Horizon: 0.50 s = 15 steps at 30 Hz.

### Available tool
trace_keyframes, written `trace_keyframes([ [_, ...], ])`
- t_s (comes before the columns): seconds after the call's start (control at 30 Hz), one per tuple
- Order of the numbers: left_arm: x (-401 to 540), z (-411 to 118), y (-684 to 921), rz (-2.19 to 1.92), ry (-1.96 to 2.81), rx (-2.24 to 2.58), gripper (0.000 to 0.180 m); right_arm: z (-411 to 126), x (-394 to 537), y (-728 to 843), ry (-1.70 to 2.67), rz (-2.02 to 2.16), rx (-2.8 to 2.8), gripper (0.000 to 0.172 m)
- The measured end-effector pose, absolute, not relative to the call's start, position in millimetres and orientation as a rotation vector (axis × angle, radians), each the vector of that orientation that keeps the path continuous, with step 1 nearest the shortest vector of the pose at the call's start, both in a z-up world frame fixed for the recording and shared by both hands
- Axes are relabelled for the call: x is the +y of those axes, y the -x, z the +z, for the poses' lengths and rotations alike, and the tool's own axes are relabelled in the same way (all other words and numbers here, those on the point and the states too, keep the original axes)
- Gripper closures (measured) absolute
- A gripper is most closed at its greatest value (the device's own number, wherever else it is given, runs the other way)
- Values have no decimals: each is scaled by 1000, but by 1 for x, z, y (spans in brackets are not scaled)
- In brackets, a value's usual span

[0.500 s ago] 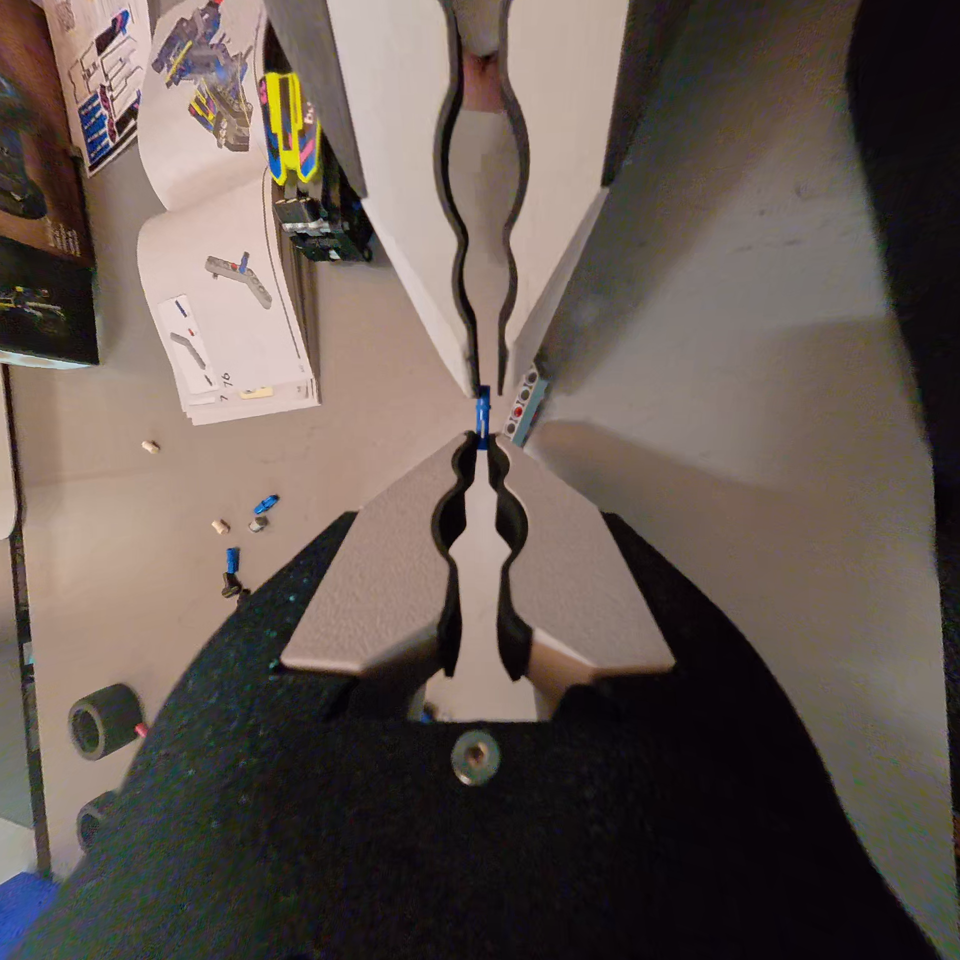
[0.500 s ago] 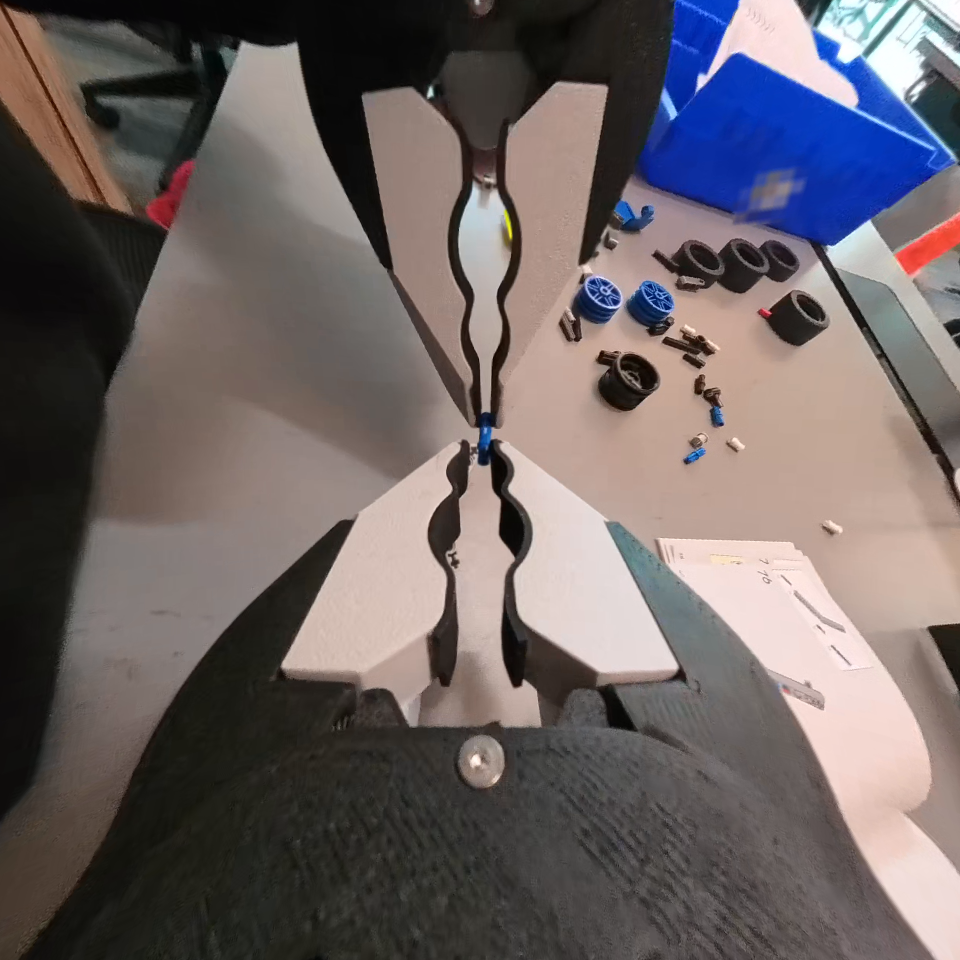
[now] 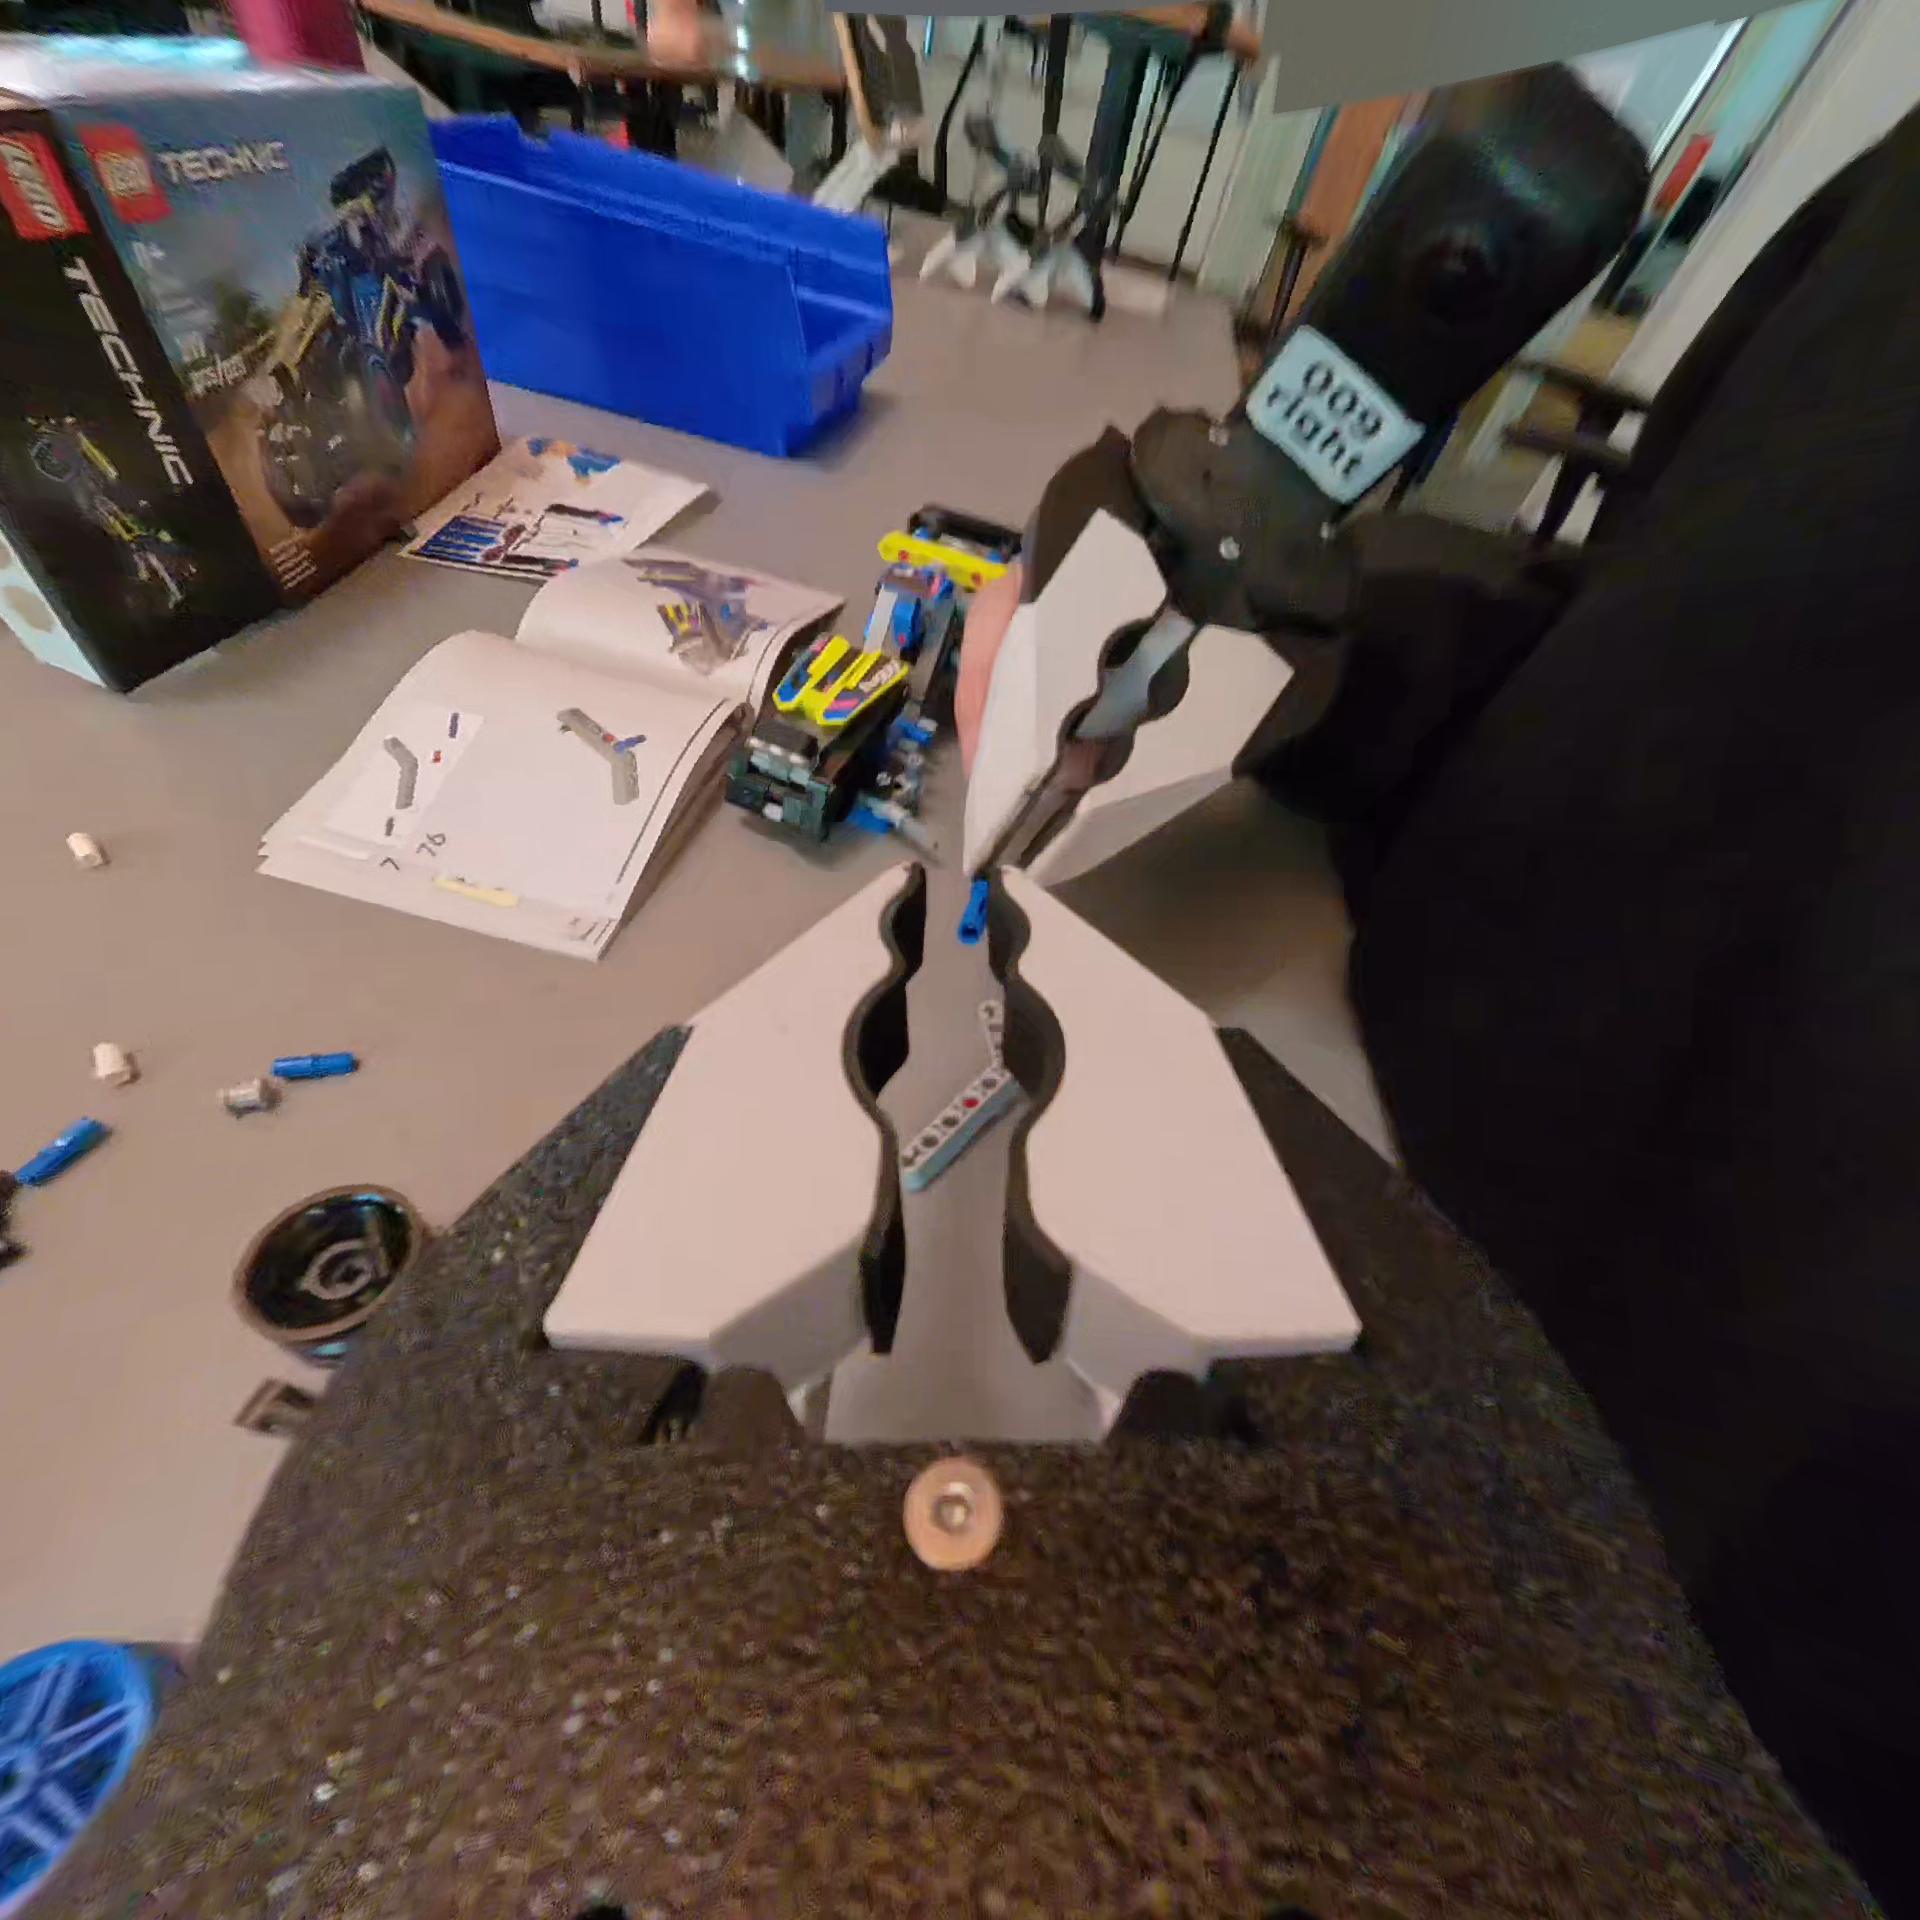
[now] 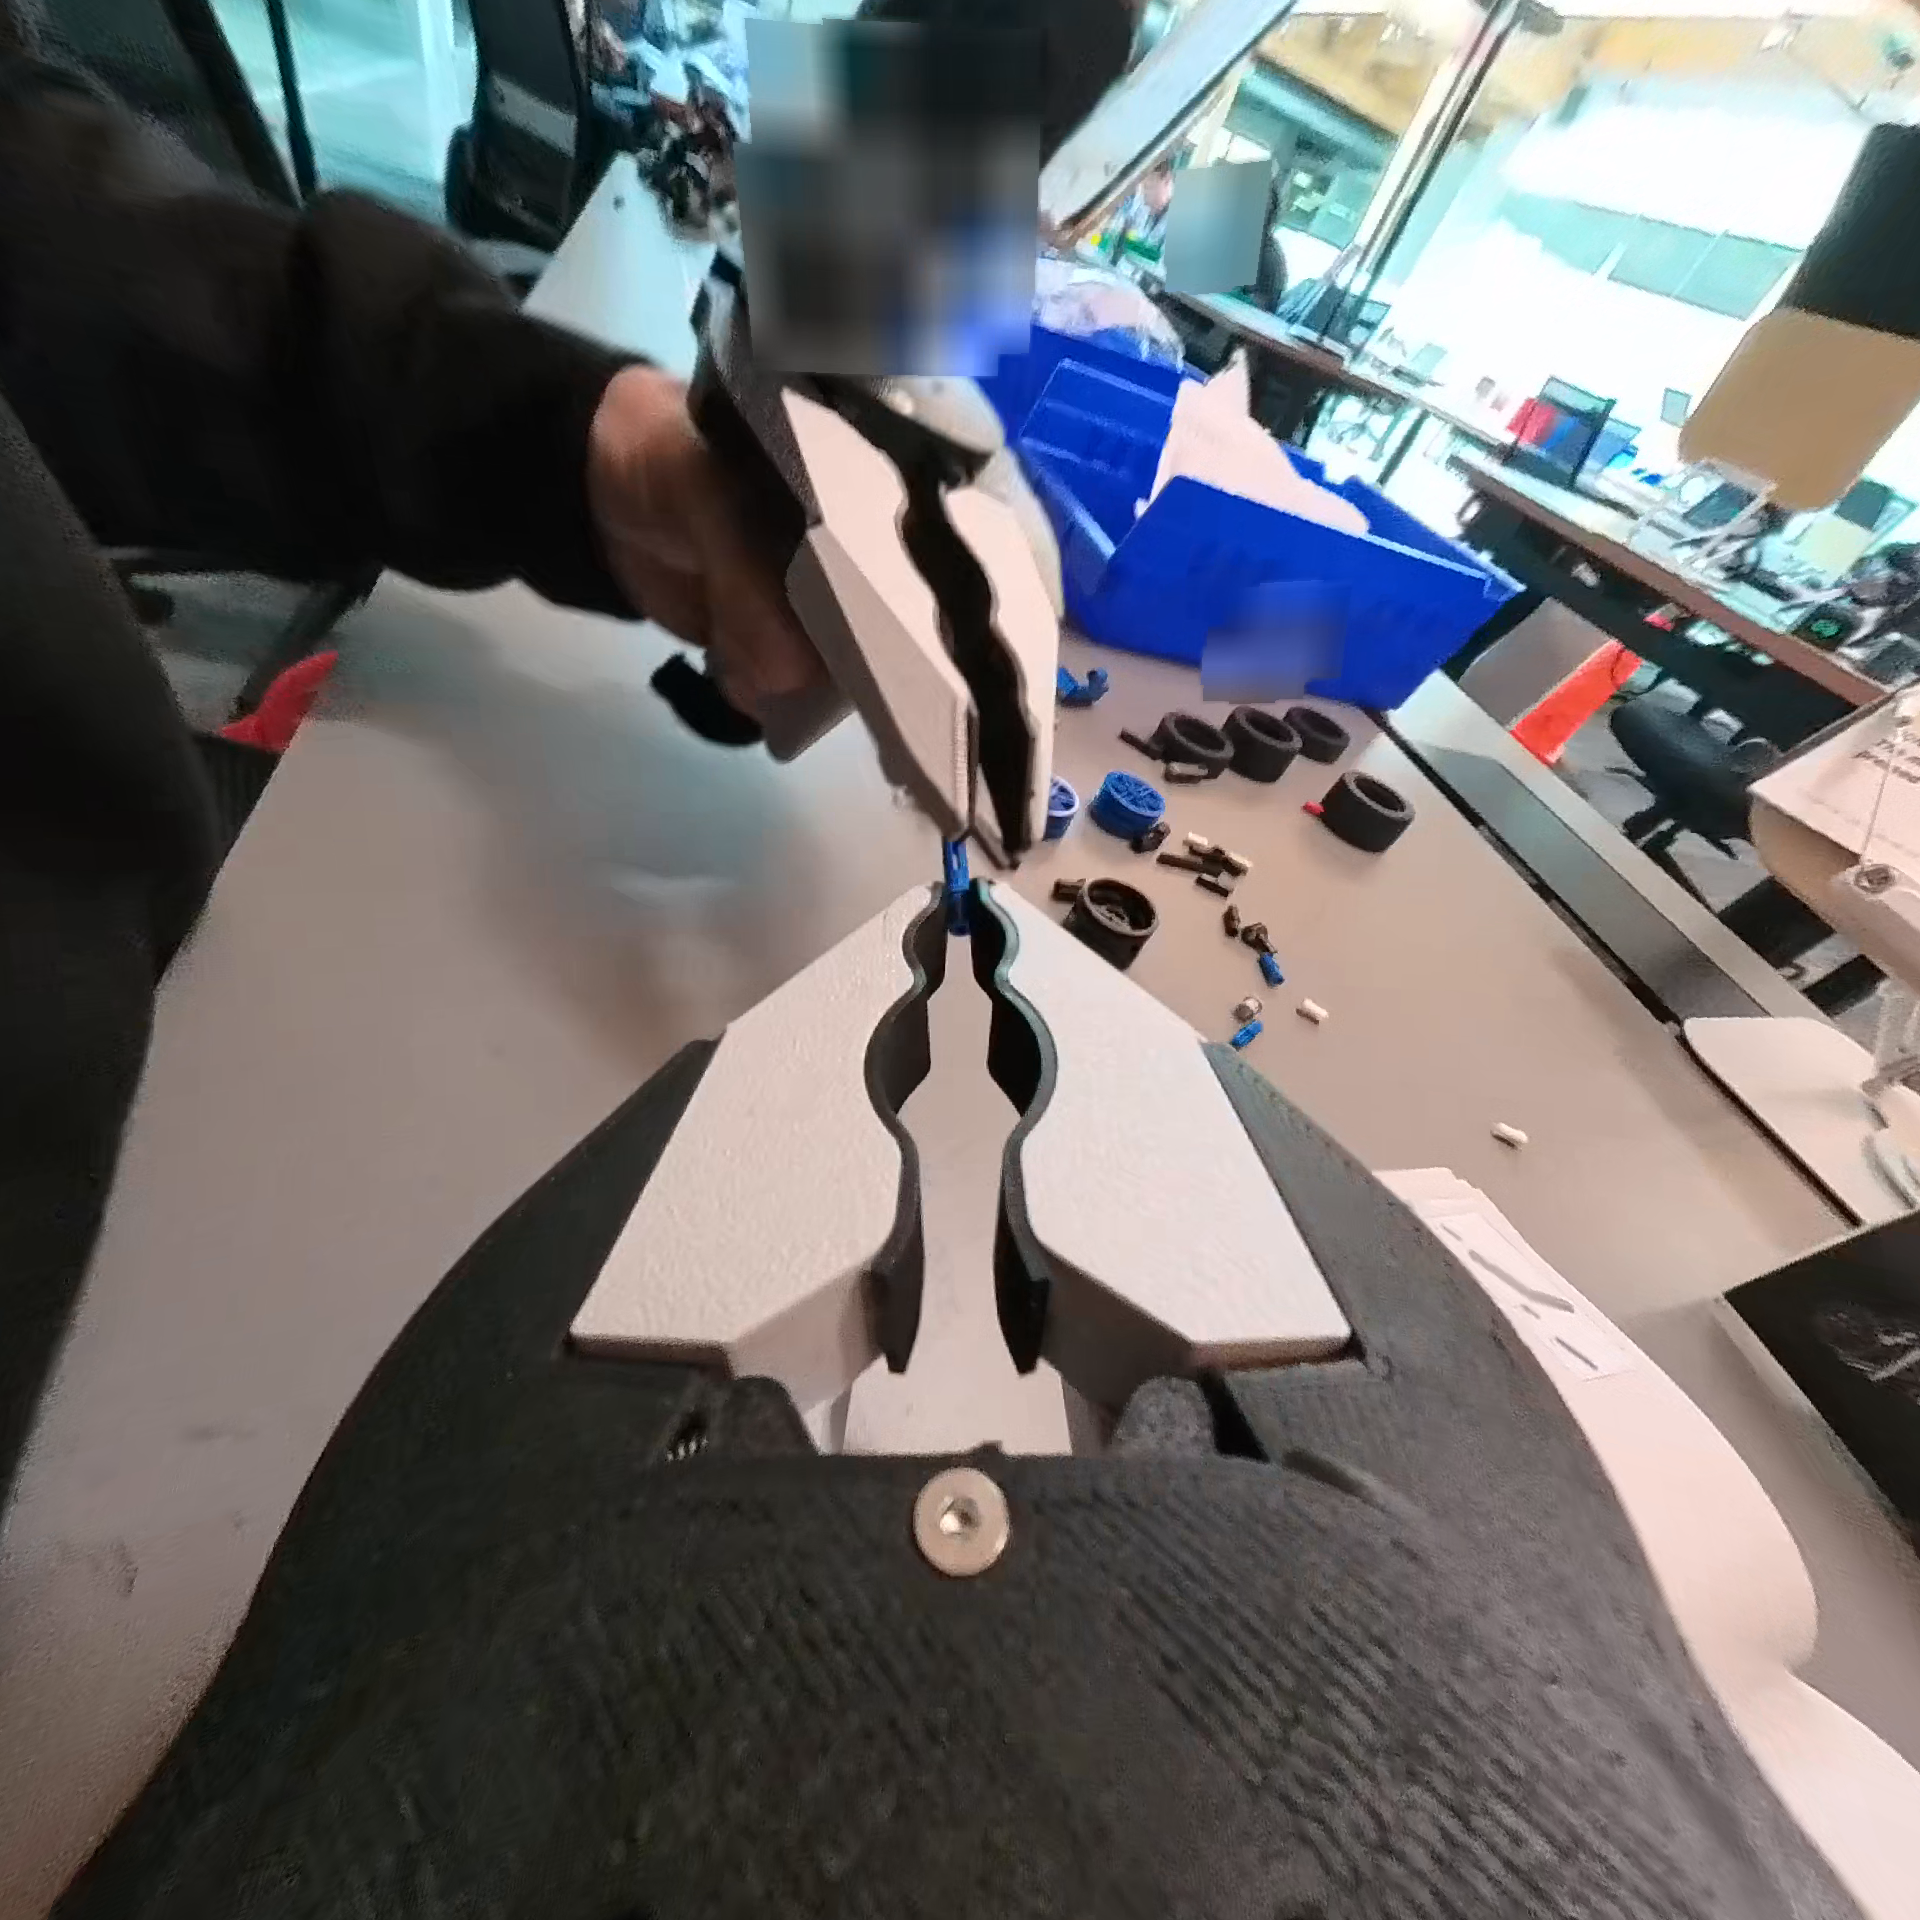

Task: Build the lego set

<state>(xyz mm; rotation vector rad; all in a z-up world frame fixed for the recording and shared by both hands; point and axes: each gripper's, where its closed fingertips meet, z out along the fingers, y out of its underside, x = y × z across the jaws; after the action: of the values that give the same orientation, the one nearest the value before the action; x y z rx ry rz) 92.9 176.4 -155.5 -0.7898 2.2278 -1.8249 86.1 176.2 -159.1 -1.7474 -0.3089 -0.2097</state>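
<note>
Since the earlier frame both cameras have tipped up from a straight-down look, so I now see the room beyond the tabletop [image 3: 156, 956]. The two grippers meet at an angle instead of nose to nose. The left gripper [image 3: 958, 889] has let its fingers part a little.

The biggest containers are the blue bins. From the left wrist I only see the outer wall of one bin [image 3: 665, 301], so I cannot tell what is in it. From the right wrist, white sheet material sticks out of the top of another [image 4: 1278, 582]. A printed box [image 3: 208, 364] stands closed beside the first bin. An open booklet [image 3: 499, 790] lies in front of it, with a half-built car [image 3: 842, 727] just beside its right page.

Black tyres [image 4: 1257, 743] and blue hubs [image 4: 1127, 805] sit loose on the tabletop among small pegs. A grey bent beam [image 3: 961, 1122] lies on the tabletop under my left fingers.

The blue pin [image 3: 972, 912] is up in the air where the grippers meet. The right gripper [image 4: 961, 902] has its fingers pinched on one end. The other end stands between the narrowly parted left fingers, with a clear gap on one side.
</note>
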Motion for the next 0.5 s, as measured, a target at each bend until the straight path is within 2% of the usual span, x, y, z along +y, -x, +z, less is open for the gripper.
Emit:
trace_keyframes([
  [0.07,175,-159,-90,-1844,792,2239,162,-154,178,-87,1723,-245,-307,170],
  [0.13,173,-162,-87,-1828,773,2266,160,-154,180,-84,1728,-242,-322,170],
  [0.2,172,-161,-86,-1829,744,2256,173,-154,181,-85,1724,-257,-320,170],
  [0.5,171,-159,-81,-1946,723,2241,177,-153,179,-80,1710,-223,-350,170],
])
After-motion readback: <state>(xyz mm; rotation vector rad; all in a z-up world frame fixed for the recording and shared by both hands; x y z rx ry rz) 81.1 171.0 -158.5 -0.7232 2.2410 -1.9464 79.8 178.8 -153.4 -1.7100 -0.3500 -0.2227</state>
